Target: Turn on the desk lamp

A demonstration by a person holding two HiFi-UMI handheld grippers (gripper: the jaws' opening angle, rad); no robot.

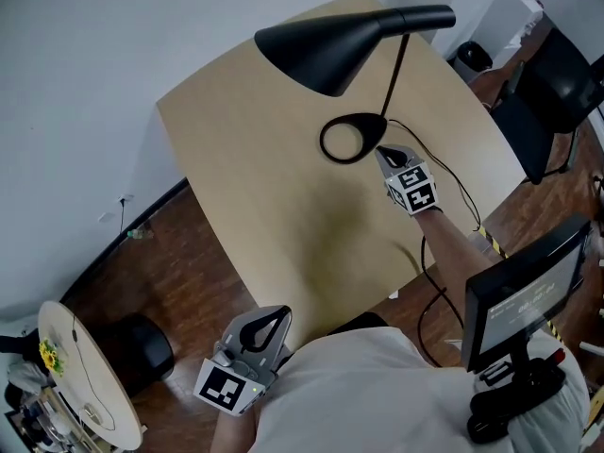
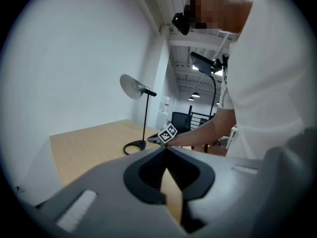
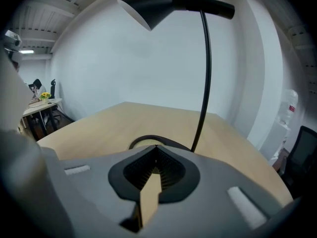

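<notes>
Desk lamp: the black desk lamp (image 1: 326,50) stands toward the far side of the pale wooden tabletop (image 1: 255,187). Its cone shade (image 3: 153,6) hangs out on a thin stem (image 3: 205,78) above a ring-shaped base (image 1: 370,121).

Right arm: the bare forearm (image 1: 453,239) is stretched forward from the tabletop's right edge and angled in toward the lamp's foot.

Right hand-held gripper: the right hand-held gripper (image 1: 385,154) is low over the tabletop, with its tips right at the near rim of the base. Whether they touch the ring cannot be told. In the right gripper view the right hand-held gripper (image 3: 156,148) has its jaws brought together at the tips and nothing is caught between them. The ring base (image 3: 148,142) lies just beyond, and the stem rises to the right.

Left arm: drawn back and held low, close to the body by the tabletop's near edge.

Left hand-held gripper: the left hand-held gripper (image 1: 276,315) points across the tabletop toward the lamp, well apart from it. In the left gripper view the left hand-held gripper (image 2: 166,148) also has its jaws closed tip to tip and is empty. Only the tabletop shows through the slot behind the tips.

Cable: a black cable (image 1: 462,182) runs from the base toward the right edge.

Monitor: a dark monitor (image 1: 528,291) stands to the person's right.
</notes>
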